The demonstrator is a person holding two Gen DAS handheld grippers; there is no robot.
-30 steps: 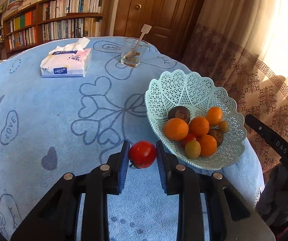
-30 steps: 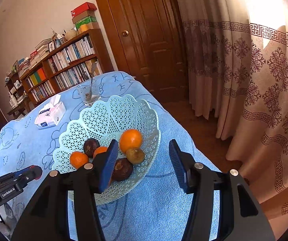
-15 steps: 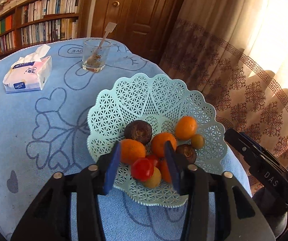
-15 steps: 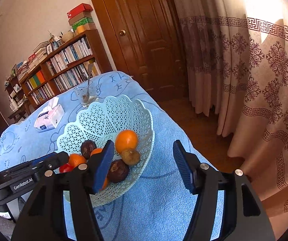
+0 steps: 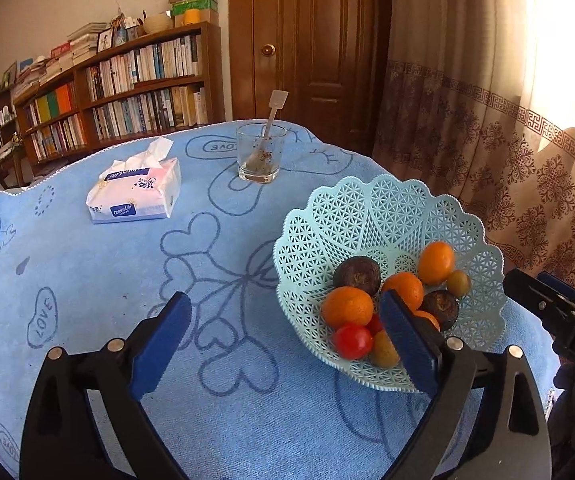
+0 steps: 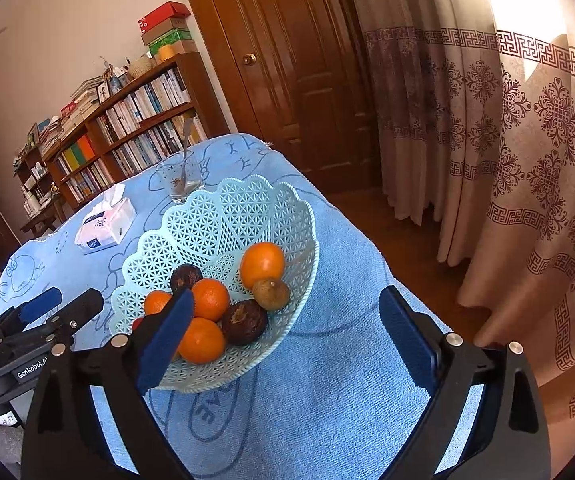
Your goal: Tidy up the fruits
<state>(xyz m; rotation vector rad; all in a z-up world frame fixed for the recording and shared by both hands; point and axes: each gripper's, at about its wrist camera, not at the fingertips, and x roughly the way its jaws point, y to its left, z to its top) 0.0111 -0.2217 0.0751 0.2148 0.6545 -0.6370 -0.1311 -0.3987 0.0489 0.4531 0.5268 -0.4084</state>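
Blue-clothed table (image 5: 87, 280), bookshelf behind. We see the lattice fruit basket (image 5: 387, 216) at 3 o'clock, holding oranges, dark fruits and the red tomato (image 5: 352, 341), so sorting looks finished. Our left gripper (image 5: 287, 344) and right gripper (image 6: 287, 336) are opening, nothing between the jaws.

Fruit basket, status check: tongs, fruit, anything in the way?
Left tongs and right tongs both opening, nothing between them. Red tomato lies in the basket with the other fruit. Nothing in the way.

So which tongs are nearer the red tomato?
Left. The left tongs, empty and opening, sit right beside the red tomato; the right tongs, also opening, are across the basket.
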